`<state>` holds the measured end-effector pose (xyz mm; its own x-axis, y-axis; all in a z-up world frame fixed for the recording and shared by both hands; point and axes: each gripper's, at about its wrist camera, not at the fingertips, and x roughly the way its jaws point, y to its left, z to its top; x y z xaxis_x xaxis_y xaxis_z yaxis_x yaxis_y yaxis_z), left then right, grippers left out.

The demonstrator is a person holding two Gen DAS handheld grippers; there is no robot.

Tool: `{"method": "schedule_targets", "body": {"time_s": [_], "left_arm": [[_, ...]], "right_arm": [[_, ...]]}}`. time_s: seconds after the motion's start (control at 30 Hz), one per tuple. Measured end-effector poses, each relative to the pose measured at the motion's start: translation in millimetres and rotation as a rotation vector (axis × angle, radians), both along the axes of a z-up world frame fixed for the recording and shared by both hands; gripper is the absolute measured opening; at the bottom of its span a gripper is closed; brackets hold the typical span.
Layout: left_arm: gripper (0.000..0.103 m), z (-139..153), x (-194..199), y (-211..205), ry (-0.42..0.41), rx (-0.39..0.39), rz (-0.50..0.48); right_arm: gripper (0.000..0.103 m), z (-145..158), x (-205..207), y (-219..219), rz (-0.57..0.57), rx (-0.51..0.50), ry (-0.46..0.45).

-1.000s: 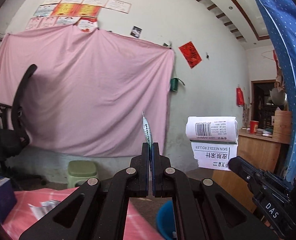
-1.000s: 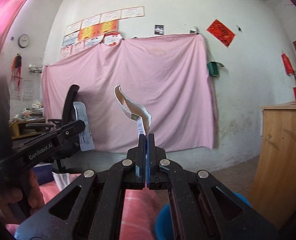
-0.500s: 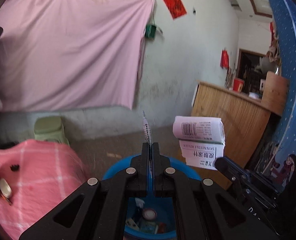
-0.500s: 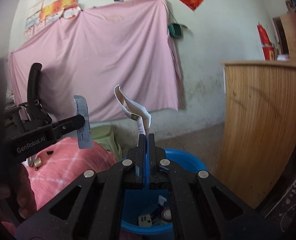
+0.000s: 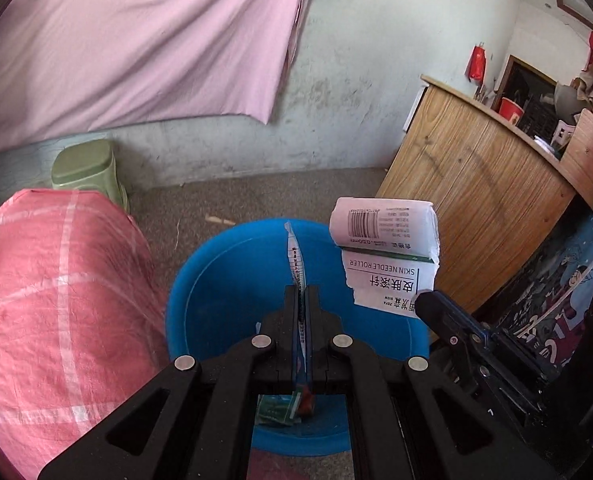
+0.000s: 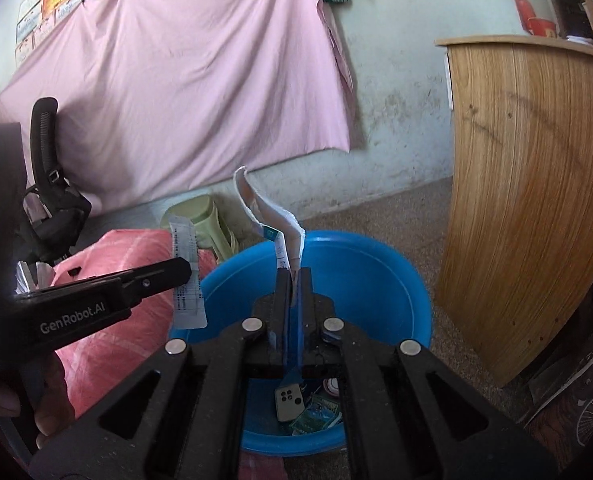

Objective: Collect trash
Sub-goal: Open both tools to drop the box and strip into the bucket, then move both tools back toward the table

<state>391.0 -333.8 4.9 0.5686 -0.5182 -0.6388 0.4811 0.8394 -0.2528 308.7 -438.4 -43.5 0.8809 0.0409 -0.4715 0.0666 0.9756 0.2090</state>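
Covering low table (image 5: 48,280), pink cloth

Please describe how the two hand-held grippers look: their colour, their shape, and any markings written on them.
Both grippers are matte black, with two flat fingers on linked arms that have triangular cut-outs and round silver pins. The left gripper has blue pads; seen from the right wrist view, its side carries white lettering "GenRobot.AI". The right gripper also has blue pads. No cables are visible. A hand holds the left one; no sleeve shows.

Right gripper (image 6: 294,276), jaws just opening slightly, with torn paper (image 6: 274,222) between them above a blue basin (image 6: 380,280).
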Motion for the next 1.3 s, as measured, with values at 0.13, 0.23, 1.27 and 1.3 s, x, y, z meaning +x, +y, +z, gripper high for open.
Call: {"method": "schedule_targets", "body": {"time_s": [0.13, 0.23, 1.27, 1.3], "left_arm": [[0.006, -4.3, 4.3, 5.0, 0.029, -0.007, 0.01], [0.017, -5.4, 4.6, 15.8, 0.039, -0.021, 0.027], [0.1, 59.4, -98.4, 210.3, -0.5, -0.036, 0.519], [0.101, 58.7, -102.4, 218.2, -0.51, -0.033, 0.535]], "right_arm": [[0.032, -2.9, 6.7, -3.2, 0.001, 0.002, 0.022], [0.033, -2.6, 9.1, -5.9, -0.001, 0.008, 0.027], [0.103, 86.5, -18.7, 94.7, 0.126, -0.035, -0.4], [0.103, 88.5, -19.1, 99.8, 0.139, -0.032, -0.412]]}}
